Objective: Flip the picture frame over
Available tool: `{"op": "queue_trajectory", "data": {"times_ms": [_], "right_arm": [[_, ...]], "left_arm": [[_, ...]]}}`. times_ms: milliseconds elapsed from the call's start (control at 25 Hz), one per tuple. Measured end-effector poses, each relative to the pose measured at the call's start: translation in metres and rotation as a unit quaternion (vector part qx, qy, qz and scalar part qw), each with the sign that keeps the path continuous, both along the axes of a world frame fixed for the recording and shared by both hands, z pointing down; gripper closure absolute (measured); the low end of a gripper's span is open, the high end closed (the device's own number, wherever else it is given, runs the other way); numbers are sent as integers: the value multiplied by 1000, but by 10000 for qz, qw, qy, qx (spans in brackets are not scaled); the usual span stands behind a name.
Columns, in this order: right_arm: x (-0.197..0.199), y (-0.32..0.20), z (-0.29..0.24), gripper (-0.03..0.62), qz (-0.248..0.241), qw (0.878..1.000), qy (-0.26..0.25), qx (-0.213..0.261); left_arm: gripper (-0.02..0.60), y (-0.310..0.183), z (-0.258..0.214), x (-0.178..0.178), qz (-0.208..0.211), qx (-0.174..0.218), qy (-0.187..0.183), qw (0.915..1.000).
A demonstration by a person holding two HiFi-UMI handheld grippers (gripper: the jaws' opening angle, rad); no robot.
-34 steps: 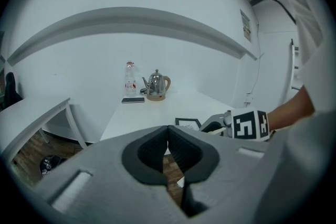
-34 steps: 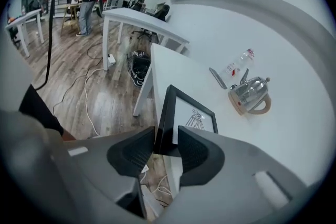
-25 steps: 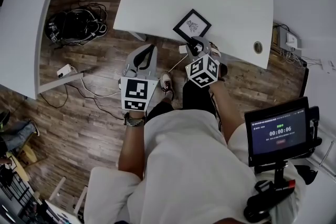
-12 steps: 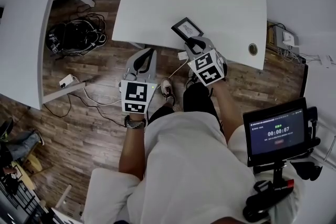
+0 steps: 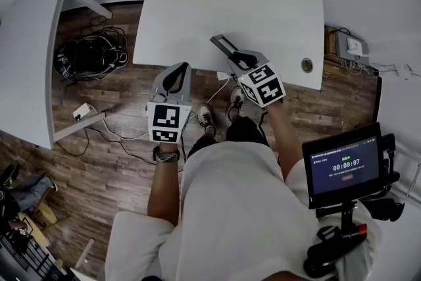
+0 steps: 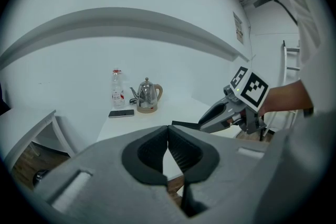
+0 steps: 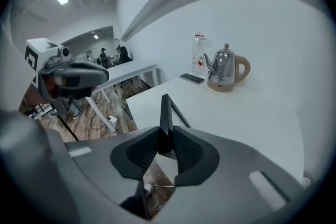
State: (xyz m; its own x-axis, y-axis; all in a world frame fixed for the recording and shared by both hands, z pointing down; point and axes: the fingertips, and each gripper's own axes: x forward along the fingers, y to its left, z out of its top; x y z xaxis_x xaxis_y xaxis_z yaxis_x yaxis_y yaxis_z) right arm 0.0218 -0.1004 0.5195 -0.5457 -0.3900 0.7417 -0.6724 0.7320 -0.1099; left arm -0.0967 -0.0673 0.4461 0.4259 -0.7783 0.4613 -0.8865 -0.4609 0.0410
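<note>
Has lifted picture frame (image 5: 221,45) off table (image 5: 263,3) and rolled it edge-on since a second ago, clamped in just-tightened right gripper (image 5: 231,54), left gripper (image 5: 179,69) clenched empty at eight o'clock; mid-flip, next needs finishing roll, lowering face-down

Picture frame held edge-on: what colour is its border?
Black. The picture frame shows best in the right gripper view, seen edge-on.
</note>
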Motion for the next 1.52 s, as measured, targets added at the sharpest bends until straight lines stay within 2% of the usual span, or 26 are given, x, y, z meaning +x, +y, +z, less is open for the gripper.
{"op": "queue_trajectory", "data": {"times_ms": [440, 720, 1000, 1280, 1520], "right_arm": [[14, -10, -11, 511, 590, 9927, -906, -531], [20, -17, -17, 511, 1029, 9733, -1778, -1020], [87, -66, -11, 511, 1290, 9574, -2261, -1248], [110, -69, -8, 519, 1472, 9557, -2284, -1135], [134, -100, 22, 520, 1675, 9363, -2772, -1361]], "left_arm": [[577, -12, 0, 10, 90, 62, 207, 9997], [577, -16, -3, 15, 184, 104, 243, 9995], [577, -59, 10, 78, 257, -134, 172, 9994], [577, -54, 12, 90, 357, -174, 170, 9991], [577, -80, 33, 103, 416, -330, 141, 9985]]}}
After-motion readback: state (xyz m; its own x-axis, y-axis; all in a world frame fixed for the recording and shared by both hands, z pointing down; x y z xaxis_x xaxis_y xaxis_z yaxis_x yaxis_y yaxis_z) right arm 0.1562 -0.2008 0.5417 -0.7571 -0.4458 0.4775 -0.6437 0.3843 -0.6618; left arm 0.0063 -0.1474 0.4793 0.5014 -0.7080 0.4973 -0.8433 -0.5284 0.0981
